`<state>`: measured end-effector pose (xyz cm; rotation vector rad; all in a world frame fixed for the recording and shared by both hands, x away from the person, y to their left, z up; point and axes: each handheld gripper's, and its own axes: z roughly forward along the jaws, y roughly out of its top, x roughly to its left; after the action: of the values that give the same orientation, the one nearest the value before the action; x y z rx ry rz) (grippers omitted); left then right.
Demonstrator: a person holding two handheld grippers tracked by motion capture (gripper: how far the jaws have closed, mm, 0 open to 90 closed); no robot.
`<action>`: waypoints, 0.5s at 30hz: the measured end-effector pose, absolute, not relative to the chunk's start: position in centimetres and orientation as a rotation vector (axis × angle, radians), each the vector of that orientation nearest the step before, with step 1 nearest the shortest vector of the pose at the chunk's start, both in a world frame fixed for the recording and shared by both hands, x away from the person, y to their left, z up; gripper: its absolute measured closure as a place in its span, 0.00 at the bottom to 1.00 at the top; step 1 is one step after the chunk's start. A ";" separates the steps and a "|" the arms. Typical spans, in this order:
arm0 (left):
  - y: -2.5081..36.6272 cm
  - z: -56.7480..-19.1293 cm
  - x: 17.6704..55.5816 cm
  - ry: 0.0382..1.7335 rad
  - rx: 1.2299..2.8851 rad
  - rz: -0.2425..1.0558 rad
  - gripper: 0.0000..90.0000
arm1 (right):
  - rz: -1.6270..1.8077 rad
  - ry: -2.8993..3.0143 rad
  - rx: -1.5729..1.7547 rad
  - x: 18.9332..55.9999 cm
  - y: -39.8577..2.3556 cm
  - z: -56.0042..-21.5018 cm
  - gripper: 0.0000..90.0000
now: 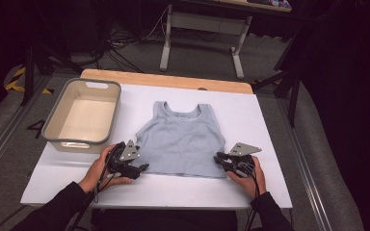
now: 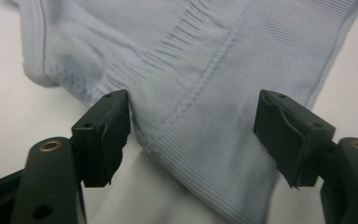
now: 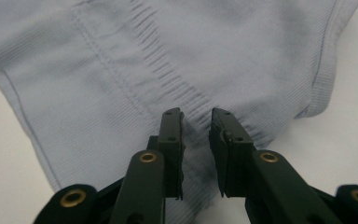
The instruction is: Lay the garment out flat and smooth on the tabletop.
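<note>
A pale blue ribbed sleeveless top (image 1: 180,139) lies flat on the white worktop (image 1: 250,192), neck away from the person, with a beige plastic tub (image 1: 83,115) standing well apart to its left. The high view gives that layout and sets the left gripper (image 1: 143,167) at the garment's lower left corner and the right gripper (image 1: 218,158) at its lower right corner, each in a hand with a dark sleeve, but the gripper tips there are too small and dark to read. The left gripper view fills that in: the left gripper (image 2: 193,128) has its jaws spread wide, a band of ribbed hem and a seam of the top (image 2: 200,70) lying between them, neither pad pressing on the cloth. The right gripper view shows the right gripper (image 3: 196,135) with its jaws drawn close, a narrow gap left between them, low over the top (image 3: 168,60) near a gathered seam; whether a fold of fabric is pinched there is hard to make out. Both close views cut the garment off at their edges. The tub's far rim shows a handle slot.
</note>
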<state>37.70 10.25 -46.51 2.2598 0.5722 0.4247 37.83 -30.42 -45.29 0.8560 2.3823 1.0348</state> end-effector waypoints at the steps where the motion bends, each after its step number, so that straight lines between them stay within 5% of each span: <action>1: 10.5 -46.5 37.7 0.559 2.264 0.385 0.34 | 1.036 2.385 0.852 37.7 -30.4 -45.3 0.83; 5: 10.7 -46.4 37.6 0.534 2.273 0.316 0.64 | 1.040 2.413 0.845 37.4 -30.5 -45.3 0.84; 6: 10.8 -46.3 37.5 0.526 2.286 0.317 0.64 | 1.043 2.418 0.843 37.4 -30.5 -45.4 0.84; 8: 10.7 -46.3 37.2 0.495 2.308 0.321 0.84 | 1.058 2.411 0.849 37.3 -30.5 -45.5 0.85; 15: 10.7 -46.0 37.1 0.484 2.340 0.368 0.88 | 1.031 2.390 0.843 37.6 -29.9 -45.5 0.84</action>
<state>37.14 10.71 -46.05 2.3401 0.4840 0.3677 37.56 -29.89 -45.54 0.8430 2.3904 1.0309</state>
